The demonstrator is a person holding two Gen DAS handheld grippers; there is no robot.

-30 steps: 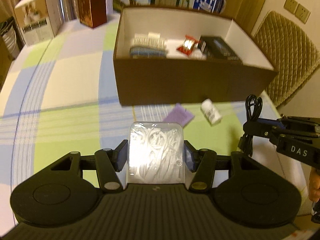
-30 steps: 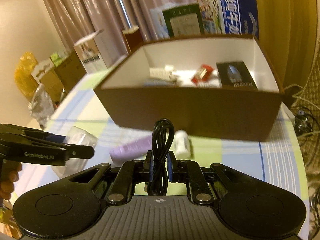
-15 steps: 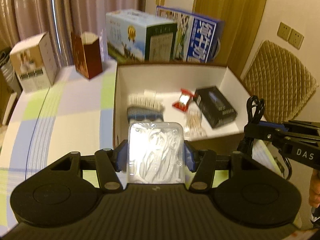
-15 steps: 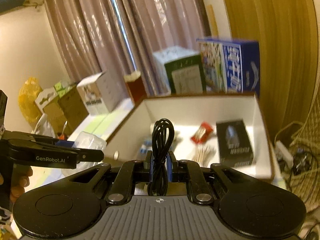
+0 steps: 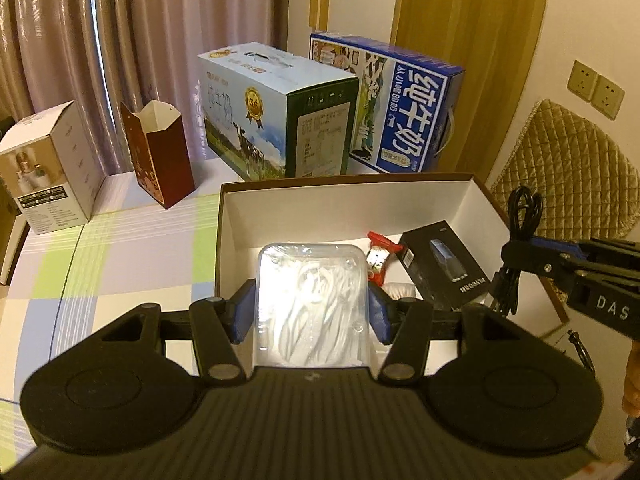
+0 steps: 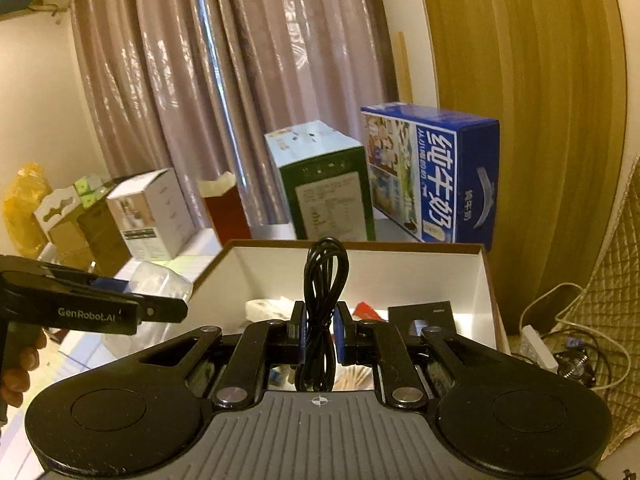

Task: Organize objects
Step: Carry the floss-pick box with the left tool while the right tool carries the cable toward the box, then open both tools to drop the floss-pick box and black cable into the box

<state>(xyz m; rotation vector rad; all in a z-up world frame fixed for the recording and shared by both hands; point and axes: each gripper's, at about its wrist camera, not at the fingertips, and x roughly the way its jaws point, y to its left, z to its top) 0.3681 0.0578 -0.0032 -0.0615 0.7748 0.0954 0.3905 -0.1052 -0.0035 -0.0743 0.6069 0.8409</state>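
Checked tablecloth (image 5: 120, 248), curtains behind. Already inside brown box (image 5: 348, 178): black carton (image 5: 444, 266), red packet (image 5: 378, 254). Over its near edge: left gripper (image 5: 312, 312) clamping clear case (image 5: 312, 300), right gripper (image 6: 320, 338) pinching coiled cable (image 6: 322, 280). Both left to drop.

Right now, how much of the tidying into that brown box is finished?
Partly done. The brown box already holds a black carton, a red wrapper and some pale items. In hand: the left tool grips a clear plastic case and the right tool pinches a coiled black cable, both held at the box. Left: releasing both inside. Anything remaining on the table is out of sight.
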